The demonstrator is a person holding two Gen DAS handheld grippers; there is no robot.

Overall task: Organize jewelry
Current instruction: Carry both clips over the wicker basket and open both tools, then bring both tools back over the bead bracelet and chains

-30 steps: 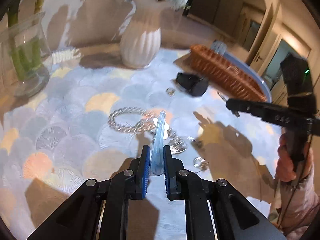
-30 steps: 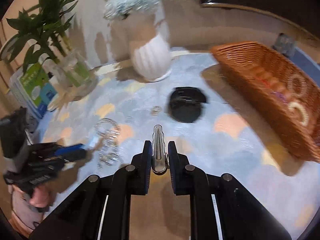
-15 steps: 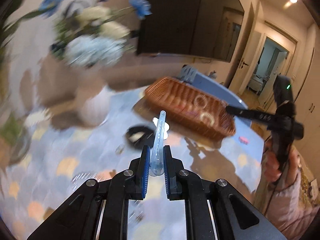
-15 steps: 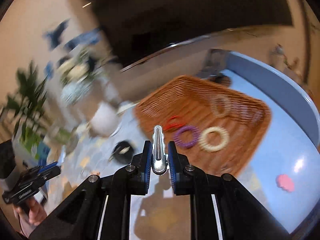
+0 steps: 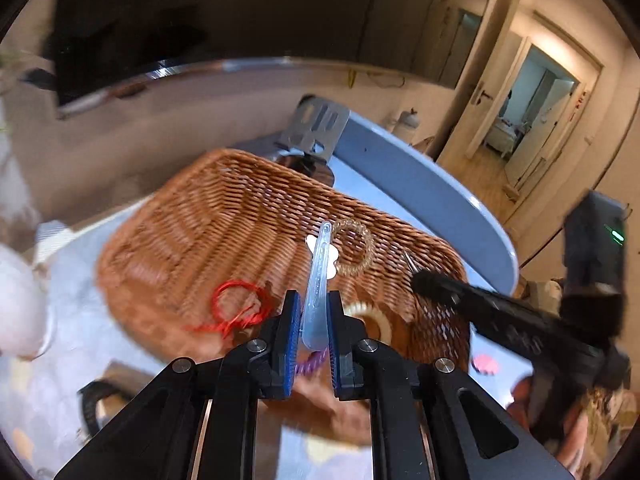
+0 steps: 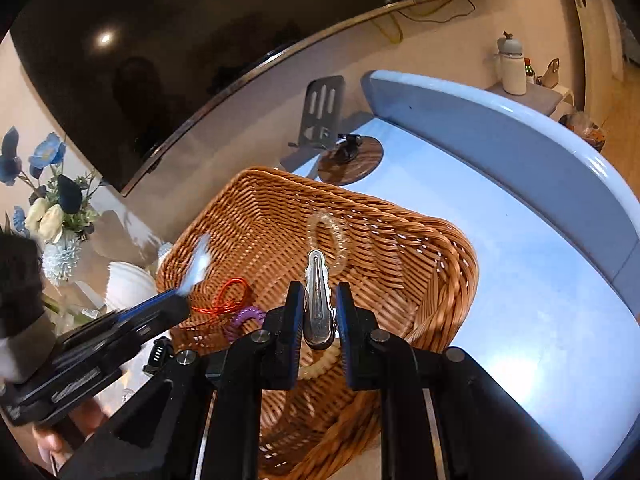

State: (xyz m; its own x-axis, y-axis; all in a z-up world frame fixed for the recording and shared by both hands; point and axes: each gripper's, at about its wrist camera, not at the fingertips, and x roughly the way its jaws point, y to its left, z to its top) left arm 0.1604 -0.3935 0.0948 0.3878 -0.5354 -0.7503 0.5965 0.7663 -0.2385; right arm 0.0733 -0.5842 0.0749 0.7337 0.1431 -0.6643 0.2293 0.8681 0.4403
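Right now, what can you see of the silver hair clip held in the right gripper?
The silver hair clip is a slim, shiny metal duckbill clip with a narrow rounded tip and a wider rounded base. It stands lengthwise between the pads of the right gripper, which is shut on its lower half, tip pointing forward. It hangs above the wicker basket, not touching the weave. In the left wrist view only its thin tip shows, blurred.

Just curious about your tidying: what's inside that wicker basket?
Inside the wicker basket lie a clear coil ring, red string loop, purple coil and cream ring. The tools hide part of the floor.
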